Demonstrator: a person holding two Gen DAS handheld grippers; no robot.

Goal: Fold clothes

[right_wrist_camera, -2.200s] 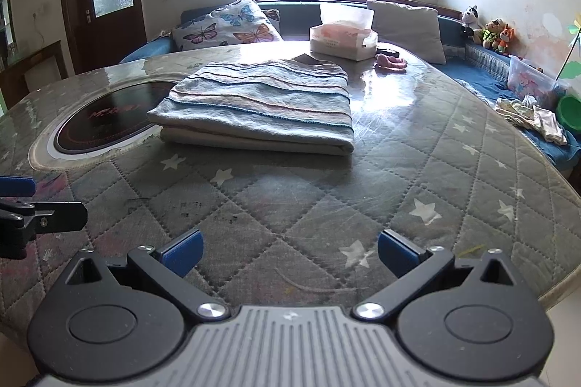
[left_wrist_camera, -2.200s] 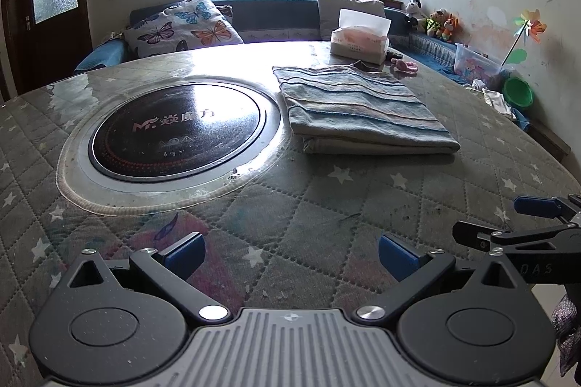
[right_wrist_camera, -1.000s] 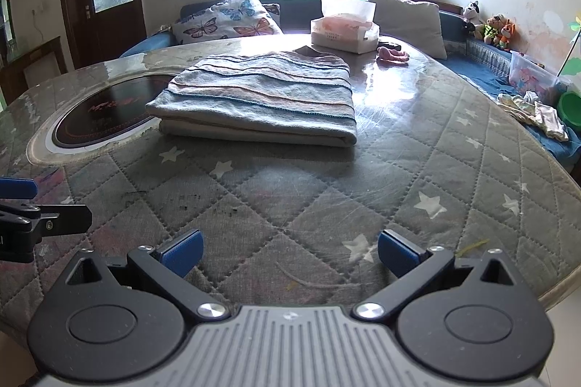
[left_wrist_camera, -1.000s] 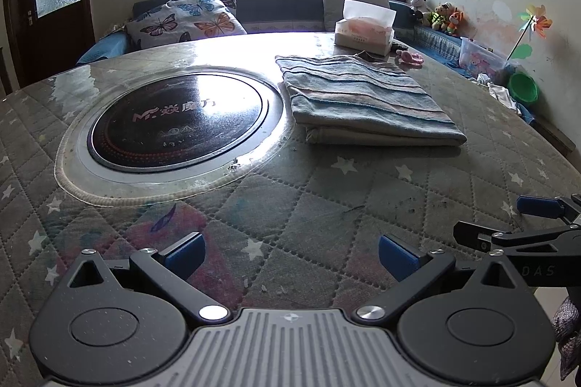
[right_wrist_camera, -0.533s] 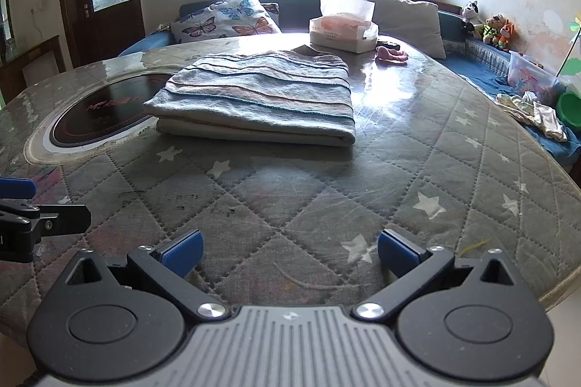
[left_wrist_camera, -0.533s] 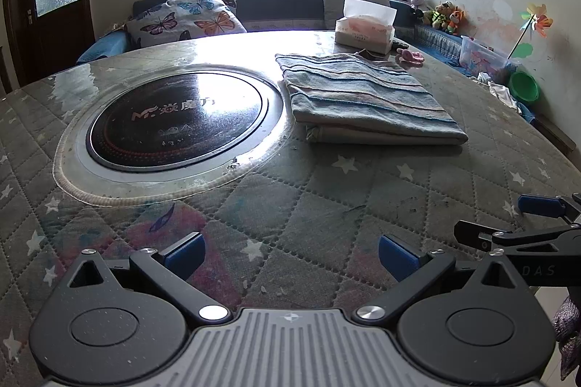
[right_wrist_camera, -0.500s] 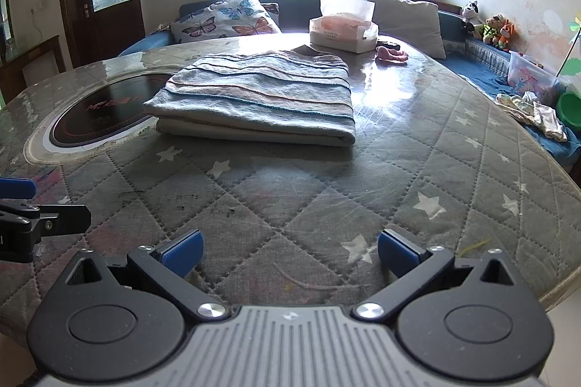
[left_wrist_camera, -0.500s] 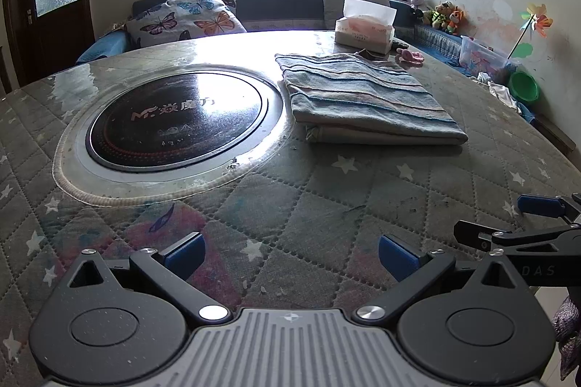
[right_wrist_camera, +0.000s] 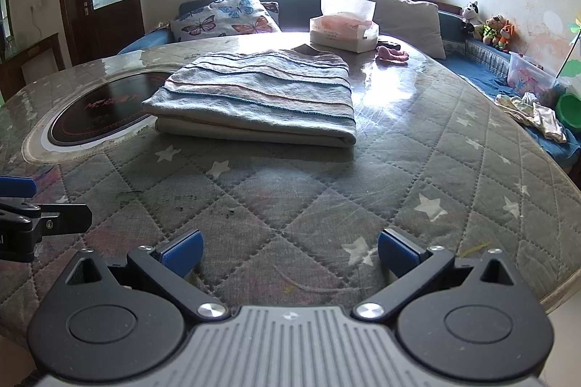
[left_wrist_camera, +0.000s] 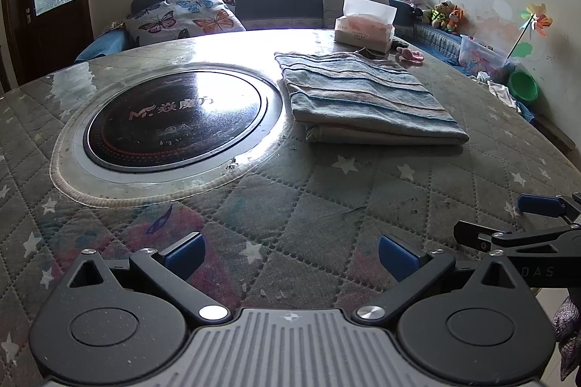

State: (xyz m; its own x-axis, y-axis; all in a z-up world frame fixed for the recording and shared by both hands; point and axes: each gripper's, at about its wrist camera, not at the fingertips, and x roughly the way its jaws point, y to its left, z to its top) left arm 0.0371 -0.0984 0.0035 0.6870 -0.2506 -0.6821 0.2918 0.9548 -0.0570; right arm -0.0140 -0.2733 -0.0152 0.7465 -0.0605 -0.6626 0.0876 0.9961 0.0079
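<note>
Barely drifting since earlier: left gripper [left_wrist_camera: 289,249] and right gripper [right_wrist_camera: 288,248] hovering spread, empty, well short of folded striped garment [right_wrist_camera: 254,98] at 12 o'clock. Risking disturbing the finished stack by snagging its top layer if reaching in again.

- We see a folded garment [right_wrist_camera: 254,96] at frame centre, grey-blue with thin pink and dark blue stripes; its underside layer is cream.
- The surface [right_wrist_camera: 417,176] wears grey-green quilting in diamonds, dotted with white stars.
- At the left of the frame we see a black round cooktop [left_wrist_camera: 174,122] with pink lettering and a pale ring around it.
- At upper left, a white pillow [right_wrist_camera: 225,13] carries blue, orange and purple butterflies.
- The tissue box [right_wrist_camera: 343,31] is white and pink.
- Each hand-held gripper is black with blue pads [right_wrist_camera: 181,251]: the left hand-held gripper [left_wrist_camera: 290,254] and the right hand-held gripper [right_wrist_camera: 288,251].
</note>
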